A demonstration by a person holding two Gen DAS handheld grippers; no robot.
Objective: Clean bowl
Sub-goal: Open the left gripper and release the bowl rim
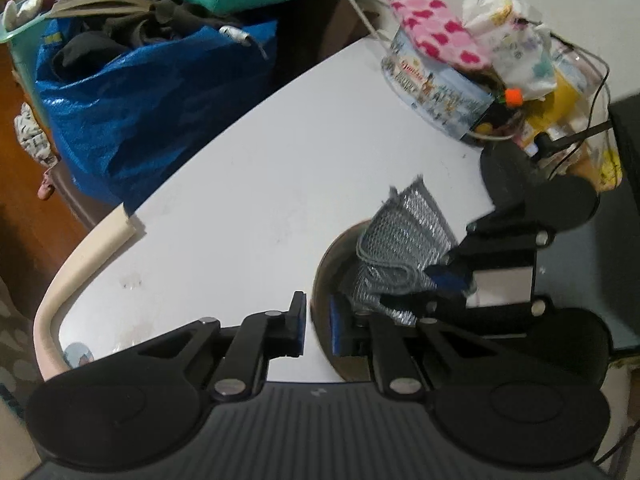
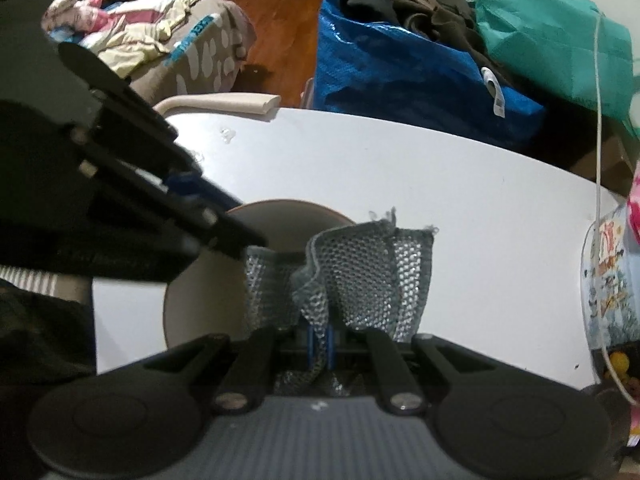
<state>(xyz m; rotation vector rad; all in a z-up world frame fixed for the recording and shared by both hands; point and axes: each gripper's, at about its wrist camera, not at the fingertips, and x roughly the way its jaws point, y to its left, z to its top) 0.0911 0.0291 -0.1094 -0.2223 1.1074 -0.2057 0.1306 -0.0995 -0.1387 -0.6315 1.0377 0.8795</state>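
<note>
On white table (image 1: 248, 168), left tool (image 1: 316, 326) clamped on bowl (image 1: 324, 280) rim, right tool (image 2: 320, 346) pinching mesh cloth (image 2: 360, 276), tin (image 1: 432, 88) lettering illegible.

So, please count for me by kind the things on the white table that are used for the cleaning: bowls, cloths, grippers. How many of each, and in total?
Brown round bowl: 1
Grey-silver mesh scrubbing cloth: 1
Black two-finger grippers: 2 — left gripper astride the bowl's rim, right gripper shut on the cloth
Total: 4
</note>
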